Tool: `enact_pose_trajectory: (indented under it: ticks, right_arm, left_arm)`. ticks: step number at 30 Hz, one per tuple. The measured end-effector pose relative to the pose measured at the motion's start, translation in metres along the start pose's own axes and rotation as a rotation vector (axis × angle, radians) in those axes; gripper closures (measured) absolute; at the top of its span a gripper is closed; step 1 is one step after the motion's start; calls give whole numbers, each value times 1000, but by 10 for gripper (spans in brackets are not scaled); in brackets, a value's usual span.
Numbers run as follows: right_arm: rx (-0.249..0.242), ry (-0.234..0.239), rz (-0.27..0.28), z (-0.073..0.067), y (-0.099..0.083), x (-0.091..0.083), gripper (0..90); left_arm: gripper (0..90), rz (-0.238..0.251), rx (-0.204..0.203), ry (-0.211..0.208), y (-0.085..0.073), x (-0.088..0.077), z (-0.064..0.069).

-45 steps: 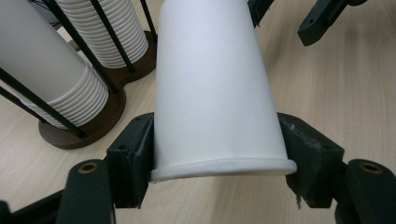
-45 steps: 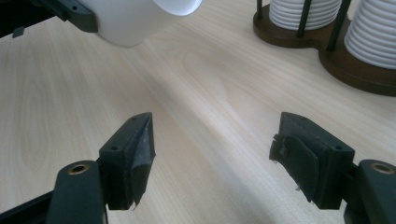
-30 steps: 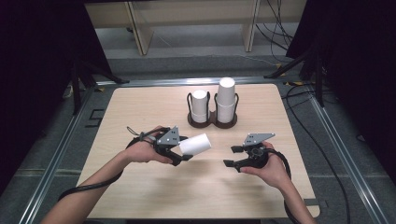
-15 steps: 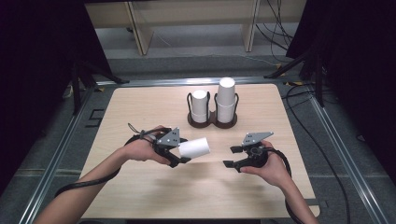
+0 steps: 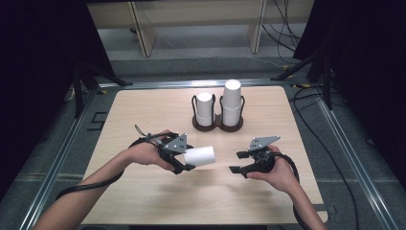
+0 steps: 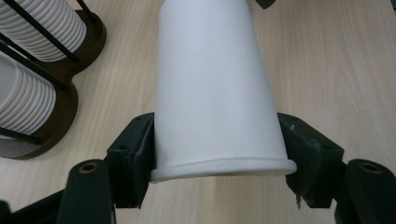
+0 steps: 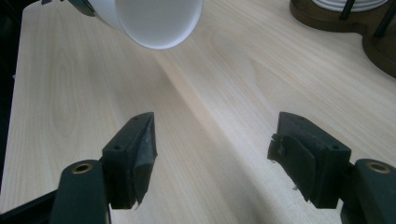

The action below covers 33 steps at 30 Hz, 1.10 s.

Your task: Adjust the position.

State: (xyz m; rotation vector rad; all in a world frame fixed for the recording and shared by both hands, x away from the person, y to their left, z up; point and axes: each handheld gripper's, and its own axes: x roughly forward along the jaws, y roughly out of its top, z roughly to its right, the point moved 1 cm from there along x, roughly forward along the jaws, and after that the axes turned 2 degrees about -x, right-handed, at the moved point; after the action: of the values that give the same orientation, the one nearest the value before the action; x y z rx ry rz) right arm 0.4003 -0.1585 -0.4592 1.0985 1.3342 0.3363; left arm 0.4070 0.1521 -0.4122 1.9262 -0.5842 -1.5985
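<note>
White cup (image 5: 200, 155) lower, clamped sideways in left gripper (image 5: 187, 162); right gripper (image 5: 237, 162) wide apart, empty.

matt white paper cup (image 6: 212, 88), pale wood-grain table (image 5: 143, 115).

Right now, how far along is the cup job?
Done: one cup is out of the holder and clamped near its rim in the left tool, lying sideways above the table. In hand: the right tool waits open, facing it. Left: handover or placement; both stacks remain in the holder.

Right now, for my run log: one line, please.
left gripper: shut on paper cup | right gripper: open, empty | cup holder: two stacks
</note>
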Motion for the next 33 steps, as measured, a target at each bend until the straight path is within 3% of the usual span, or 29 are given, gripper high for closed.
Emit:
enact_pose_trajectory:
  ticks: [4,7,9,12,14,15,16,20,22,33]
  right_arm:
    - [-5,3,-4,-1,1,0,304]
    - [22,13,-16,-3,1,0,304]
    - [-14,8,-15,-1,2,1,305]
    - [-10,8,-21,-2,3,1,305]
    - [22,14,-28,-4,4,1,305]
    - [-13,11,-21,-2,4,1,306]
    - [-13,10,-23,-2,5,2,306]
    - [4,22,-37,-3,5,3,306]
    - [-18,15,-31,-2,6,3,306]
    - [-11,24,-52,-4,5,4,307]
  left_arm:
    - [324,-19,16,-5,2,-1,1]
    - [324,-33,31,-10,3,-2,0]
    - [324,-40,30,-7,3,-2,-1]
    - [325,-50,34,-3,4,-3,-2]
    - [325,-40,20,-9,5,-3,-1]
    - [325,-42,24,-11,6,-3,-1]
    - [325,-58,43,-12,6,-5,-1]
    - [325,-73,48,-17,8,-5,-1]
    - [325,-75,51,-15,9,-5,-1]
    - [326,-97,70,-15,12,-4,-2]
